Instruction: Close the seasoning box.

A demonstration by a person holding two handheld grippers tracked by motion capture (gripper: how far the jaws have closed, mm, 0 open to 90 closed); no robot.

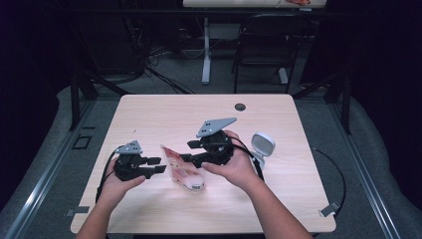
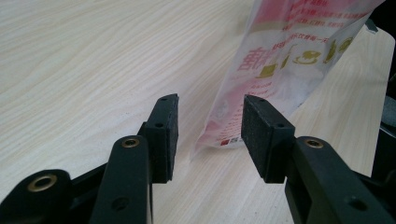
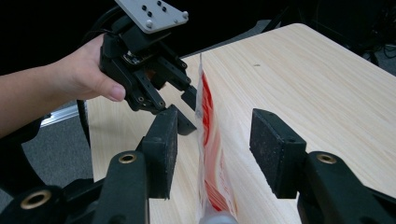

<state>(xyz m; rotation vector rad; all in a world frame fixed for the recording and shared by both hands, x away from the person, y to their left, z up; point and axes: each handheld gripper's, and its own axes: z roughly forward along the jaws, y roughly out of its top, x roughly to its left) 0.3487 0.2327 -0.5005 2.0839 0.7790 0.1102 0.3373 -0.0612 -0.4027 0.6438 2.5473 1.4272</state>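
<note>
High view looked down on a pale wooden bench [image 1: 149, 114] where a person held a two-jaw gripper in each hand, with a pink and white printed pouch [image 1: 180, 169] between them near the middle of the bench, its white spout cap toward the near edge. Left gripper [image 1: 155, 166] sat just left of the pouch, released, nothing between its pads. Right gripper [image 1: 191, 152] hovered over the pouch's far right side, also released. Left gripper view showed the pouch [image 2: 285, 60] standing tilted beyond the spread pads, its lower corner reaching toward the gap but not touched. Right gripper view showed the pouch [image 3: 208, 140] edge-on, its thin seam running straight down the gap between the open pads, with the left gripper [image 3: 184, 112] just beyond it. A small white device [image 1: 262, 145] stood to the right, well apart. To do the grasp well, it seemed best to close the right gripper squarely on the seam first, pads flat to the film, then bring the left onto the lower corner, since the slack pouch looked likely to flop or slide.
</note>
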